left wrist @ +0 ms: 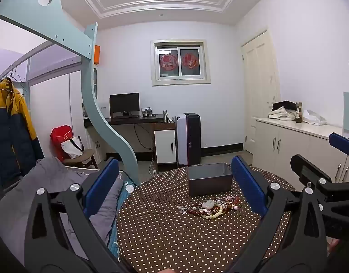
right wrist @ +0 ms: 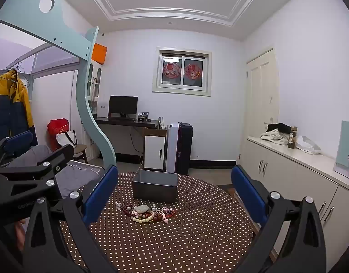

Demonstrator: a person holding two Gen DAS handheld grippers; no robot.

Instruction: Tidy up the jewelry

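Note:
A pile of bead bracelets and necklaces point(left wrist: 209, 207), red, cream and pink, lies on a round table with a brown polka-dot cloth point(left wrist: 174, 238). Just behind it stands an open dark grey box point(left wrist: 208, 178). My left gripper point(left wrist: 174, 186) is open and empty, held above the table's near side. In the right wrist view the same pile point(right wrist: 147, 212) lies in front of the box point(right wrist: 155, 185). My right gripper point(right wrist: 174, 188) is open and empty, above the near side of the table point(right wrist: 174, 245). Each gripper shows at the edge of the other's view.
A grey-covered bed point(left wrist: 49, 193) lies left of the table, under a pale blue loft frame point(left wrist: 101, 113). White cabinets point(right wrist: 299, 182) run along the right wall. A desk with a monitor point(left wrist: 124, 107) and a suitcase point(left wrist: 189, 137) stand at the back.

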